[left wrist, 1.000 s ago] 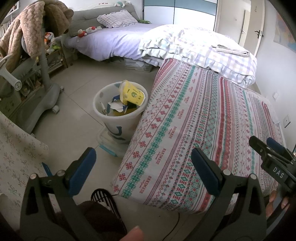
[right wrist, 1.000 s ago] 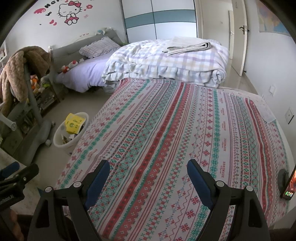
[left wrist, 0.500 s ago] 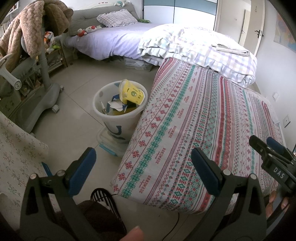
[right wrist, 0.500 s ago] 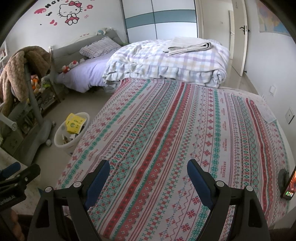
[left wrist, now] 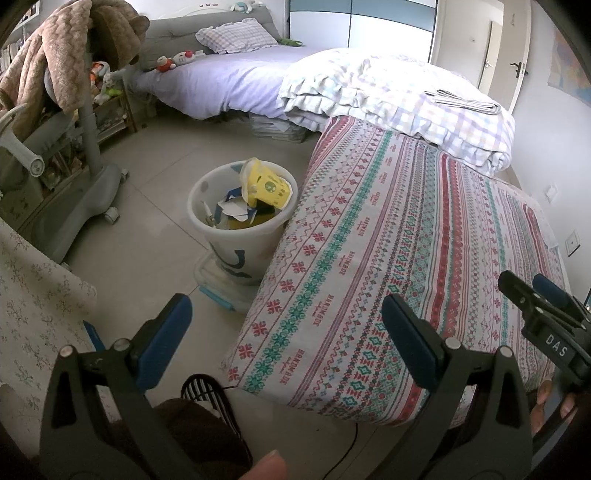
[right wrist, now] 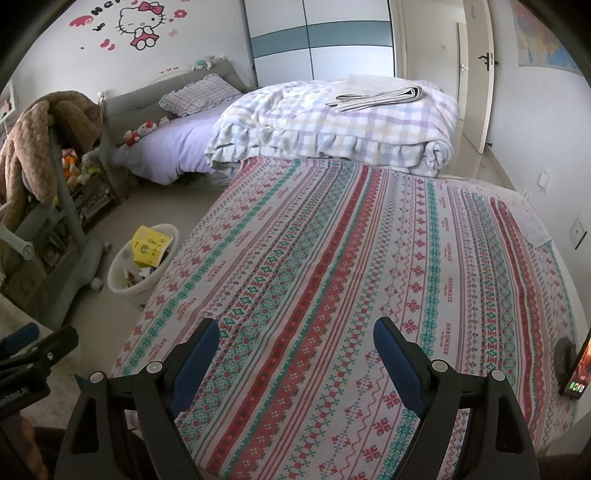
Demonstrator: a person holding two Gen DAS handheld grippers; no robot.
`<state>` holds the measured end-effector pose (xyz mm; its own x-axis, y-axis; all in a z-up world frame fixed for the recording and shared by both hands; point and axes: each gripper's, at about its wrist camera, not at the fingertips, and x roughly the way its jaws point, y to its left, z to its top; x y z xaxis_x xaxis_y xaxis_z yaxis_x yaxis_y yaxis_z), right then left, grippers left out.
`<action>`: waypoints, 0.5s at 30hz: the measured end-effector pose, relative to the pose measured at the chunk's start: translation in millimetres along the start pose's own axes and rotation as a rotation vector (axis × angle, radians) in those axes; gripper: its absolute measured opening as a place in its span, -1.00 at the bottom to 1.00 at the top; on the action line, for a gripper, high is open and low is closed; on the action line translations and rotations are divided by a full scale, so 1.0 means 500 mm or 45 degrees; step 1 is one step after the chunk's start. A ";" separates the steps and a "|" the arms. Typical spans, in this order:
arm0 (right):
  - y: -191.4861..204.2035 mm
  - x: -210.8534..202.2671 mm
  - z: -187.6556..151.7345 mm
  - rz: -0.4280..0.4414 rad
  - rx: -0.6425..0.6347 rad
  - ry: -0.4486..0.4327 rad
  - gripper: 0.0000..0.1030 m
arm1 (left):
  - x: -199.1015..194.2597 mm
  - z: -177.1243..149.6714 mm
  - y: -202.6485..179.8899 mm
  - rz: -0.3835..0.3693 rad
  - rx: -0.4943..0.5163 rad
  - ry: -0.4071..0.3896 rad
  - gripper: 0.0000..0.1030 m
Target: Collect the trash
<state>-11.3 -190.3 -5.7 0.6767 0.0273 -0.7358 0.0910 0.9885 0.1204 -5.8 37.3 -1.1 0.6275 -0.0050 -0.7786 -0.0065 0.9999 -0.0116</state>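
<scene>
- Left wrist view: looks down past the near corner of the bed to the floor. Shows the white waste bin from above, a clear plastic box with a blue latch under it, a grey wheeled stand draped with a brown blanket, and a floral cloth at lower left.
- The right gripper shows at the right edge of this view, fingers of a hand below it.
- Right wrist view: aimed over the bed top. Shows what the other does not: the cartoon cat wall sticker, a phone with a lit screen propped at the bed's right edge, and the folded plaid quilt end-on with a folded newspaper on it. Bin small here, at left on the floor just beside the bed.
- Trash: bin holds a yellow carton tilted against the rim, white and blue paper scraps below it. No loose trash visible on the patterned bedspread.
- Left gripper: jaws wide apart, nothing between the blue pads, hanging over the bed corner and floor.
- Right gripper jaws wide apart, empty, above the bedspread.
- Versus the frames a second back: no difference; both grippers and the bin's contents sit as they did.
</scene>
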 end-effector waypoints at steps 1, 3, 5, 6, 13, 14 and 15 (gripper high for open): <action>0.000 0.000 0.000 0.000 0.000 0.000 0.69 | 0.000 0.000 0.001 0.000 0.002 -0.002 0.98; 0.000 0.000 0.001 0.001 -0.003 0.000 0.69 | -0.001 0.000 0.003 0.002 0.001 -0.003 0.98; 0.001 0.000 0.001 0.000 -0.002 0.000 0.69 | 0.000 -0.001 0.004 0.005 -0.004 -0.003 0.98; 0.001 0.000 0.001 0.000 -0.002 -0.001 0.69 | 0.000 -0.001 0.004 0.006 -0.007 -0.002 0.98; 0.002 0.000 0.000 0.000 -0.004 0.000 0.69 | -0.001 -0.001 0.008 0.005 -0.005 -0.003 0.98; 0.002 -0.001 0.000 -0.001 -0.003 0.000 0.69 | -0.001 -0.001 0.008 0.006 -0.006 -0.003 0.98; 0.002 -0.001 0.000 0.000 -0.002 -0.001 0.69 | -0.001 -0.001 0.009 0.007 -0.007 -0.004 0.98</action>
<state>-11.4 -189.2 -5.2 0.6770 0.0269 -0.7355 0.0898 0.9888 0.1189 -6.5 41.9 -1.2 0.6298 0.0006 -0.7768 -0.0144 0.9998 -0.0109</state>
